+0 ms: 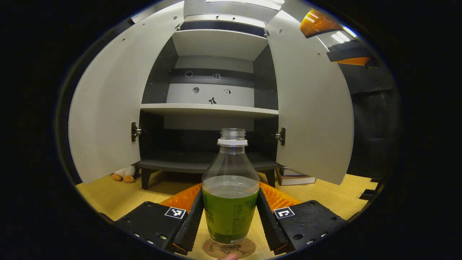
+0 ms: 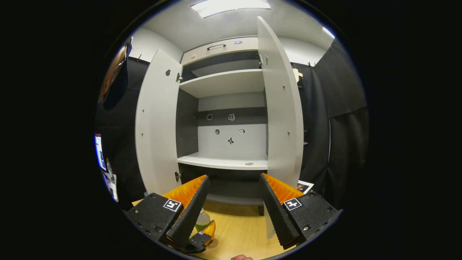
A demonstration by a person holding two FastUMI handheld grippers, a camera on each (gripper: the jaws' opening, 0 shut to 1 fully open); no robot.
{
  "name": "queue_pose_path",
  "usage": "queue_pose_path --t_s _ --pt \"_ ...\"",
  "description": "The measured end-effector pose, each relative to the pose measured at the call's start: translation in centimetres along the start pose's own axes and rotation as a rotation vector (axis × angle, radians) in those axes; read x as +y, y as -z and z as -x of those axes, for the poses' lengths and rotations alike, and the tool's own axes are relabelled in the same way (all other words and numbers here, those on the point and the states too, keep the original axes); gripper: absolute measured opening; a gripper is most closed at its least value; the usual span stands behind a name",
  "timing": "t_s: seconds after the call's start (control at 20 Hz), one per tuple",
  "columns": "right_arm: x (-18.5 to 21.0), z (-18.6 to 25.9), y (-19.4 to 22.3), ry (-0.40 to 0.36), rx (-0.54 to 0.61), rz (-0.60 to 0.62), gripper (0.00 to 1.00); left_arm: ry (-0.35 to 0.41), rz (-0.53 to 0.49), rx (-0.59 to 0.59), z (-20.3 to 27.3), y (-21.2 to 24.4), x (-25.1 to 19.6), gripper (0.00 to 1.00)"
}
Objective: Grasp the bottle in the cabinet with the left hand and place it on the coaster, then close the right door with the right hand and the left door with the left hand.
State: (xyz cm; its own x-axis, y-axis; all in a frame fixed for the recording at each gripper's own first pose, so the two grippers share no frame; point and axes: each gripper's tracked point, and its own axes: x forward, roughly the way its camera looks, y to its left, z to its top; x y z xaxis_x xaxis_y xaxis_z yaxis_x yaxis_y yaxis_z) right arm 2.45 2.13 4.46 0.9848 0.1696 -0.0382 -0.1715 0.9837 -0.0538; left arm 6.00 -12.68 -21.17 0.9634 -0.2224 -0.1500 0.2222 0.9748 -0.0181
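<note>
Left gripper view shows the left gripper (image 1: 230, 216) with its fingers (image 1: 192, 220) pressed on the bottle (image 1: 230, 195), which stands upright on the coaster (image 1: 229, 248). Right gripper (image 2: 232, 209) hangs with fingers spread wide before the cabinet (image 2: 223, 108), both doors open.

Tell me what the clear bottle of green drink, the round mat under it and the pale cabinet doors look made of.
The bottle looks like thin clear plastic: see-through, glossy. The coaster seems cork or pressed board: matte tan, printed. The cabinet doors look like matte laminated board, with screw holes and metal hinges.
</note>
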Motion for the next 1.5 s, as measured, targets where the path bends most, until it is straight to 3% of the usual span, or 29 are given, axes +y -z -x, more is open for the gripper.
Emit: queue_pose_path --t_s 0.15,0.8,1.0,1.15,1.5 --pt "0.1 0.1 0.2 0.000 0.008 0.006 0.85 0.006 -0.005 0.027 0.5 1.8 -0.5 0.73" --pt "0.9 0.4 1.5 -0.011 0.029 -0.013 0.85 -0.008 -0.012 0.036 1.9 1.9 -0.3 0.73" --pt "0.4 0.7 1.7 0.006 0.030 -0.015 0.85 0.009 0.003 0.058 1.9 2.4 -0.5 0.80" --pt "-0.1 0.9 1.9 0.021 0.032 -0.014 0.85 0.024 0.029 0.072 2.0 2.4 -0.1 0.97" --pt "-1.4 1.4 2.2 0.056 0.017 -0.029 0.85 0.023 0.050 0.017 5.7 -2.6 1.8 0.97"
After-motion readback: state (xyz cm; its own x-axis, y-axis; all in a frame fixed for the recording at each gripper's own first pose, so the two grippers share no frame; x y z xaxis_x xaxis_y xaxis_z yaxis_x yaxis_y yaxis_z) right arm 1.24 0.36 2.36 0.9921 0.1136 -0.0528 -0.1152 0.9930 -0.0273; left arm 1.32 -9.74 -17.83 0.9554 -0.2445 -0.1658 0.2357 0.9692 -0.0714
